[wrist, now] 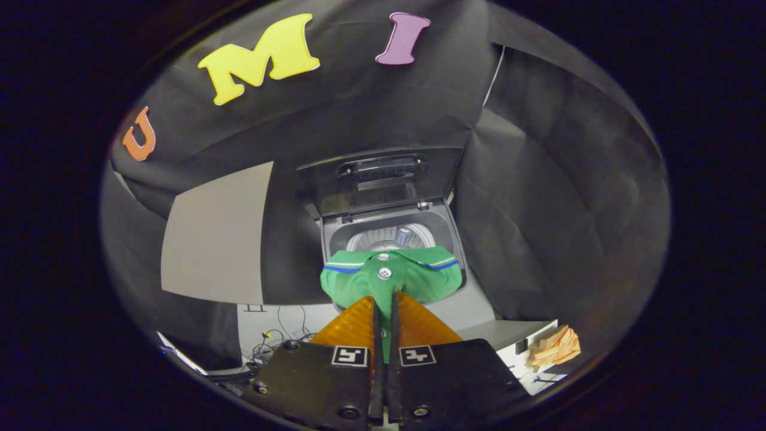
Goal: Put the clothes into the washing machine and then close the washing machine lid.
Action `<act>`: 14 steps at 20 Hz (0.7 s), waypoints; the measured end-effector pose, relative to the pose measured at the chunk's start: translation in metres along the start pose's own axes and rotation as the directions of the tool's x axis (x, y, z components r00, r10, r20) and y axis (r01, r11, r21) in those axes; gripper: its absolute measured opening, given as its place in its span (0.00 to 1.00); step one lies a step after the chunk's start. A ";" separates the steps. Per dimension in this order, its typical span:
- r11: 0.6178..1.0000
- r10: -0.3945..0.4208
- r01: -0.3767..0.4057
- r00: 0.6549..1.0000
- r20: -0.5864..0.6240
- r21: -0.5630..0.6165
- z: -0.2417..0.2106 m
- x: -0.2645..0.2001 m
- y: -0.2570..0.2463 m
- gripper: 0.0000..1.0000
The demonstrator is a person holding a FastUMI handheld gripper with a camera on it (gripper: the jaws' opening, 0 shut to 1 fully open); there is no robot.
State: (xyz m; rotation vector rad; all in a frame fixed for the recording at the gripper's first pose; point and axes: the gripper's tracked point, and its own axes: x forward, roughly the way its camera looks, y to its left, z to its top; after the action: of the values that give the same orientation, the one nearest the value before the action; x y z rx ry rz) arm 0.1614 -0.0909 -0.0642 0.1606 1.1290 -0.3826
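Soft knit cloth shirt (392,278), glossy plastic lid (383,179), shiny perforated metal drum (389,238), matt cloth wall (538,209).

Shirt (392,280) pinched between gripper (385,305) fingers, washing machine (389,230) just beyond, lid (383,179) upright behind drum opening

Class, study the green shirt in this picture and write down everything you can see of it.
The green shirt is a soft knit polo with blue and white stripes along its collar edge and two white buttons on the placket. It hangs bunched and collar-up, pinched between the two fingers of the gripper, which are closed on its fabric. It sits just ahead of the fingertips, in front of the washing machine, whose lid stands open.
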 end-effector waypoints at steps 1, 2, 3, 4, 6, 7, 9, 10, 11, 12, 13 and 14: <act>1.000 0.014 -0.014 1.000 0.000 -0.009 0.005 0.005 -0.001 0.06; 0.999 0.036 -0.036 0.999 -0.001 -0.023 0.010 0.010 -0.001 0.06; 0.998 0.054 -0.054 0.999 -0.004 -0.039 0.013 0.014 -0.001 0.06; 0.995 0.075 -0.075 0.997 -0.009 -0.059 0.018 0.020 -0.002 0.06; 0.990 0.112 -0.114 0.993 -0.029 -0.087 0.024 0.028 -0.005 0.06; 0.986 0.129 -0.132 0.991 -0.038 -0.099 0.027 0.033 -0.007 0.06; 0.974 0.193 -0.201 0.978 -0.081 -0.107 0.028 0.037 -0.007 0.06; 0.966 0.226 -0.238 0.968 -0.111 -0.104 0.027 0.040 -0.006 0.06; 0.961 0.246 -0.258 0.962 -0.123 -0.095 0.029 0.043 -0.008 0.06; 0.957 0.256 -0.270 0.958 -0.132 -0.107 0.030 0.047 -0.011 0.06; 0.953 0.260 -0.277 0.956 -0.137 -0.122 0.030 0.049 -0.015 0.06; 0.949 0.263 -0.283 0.954 -0.143 -0.139 0.030 0.050 -0.018 0.06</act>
State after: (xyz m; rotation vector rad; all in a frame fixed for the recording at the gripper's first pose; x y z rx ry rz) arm 0.1988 -0.1282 -0.0953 0.2005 1.2341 -0.0349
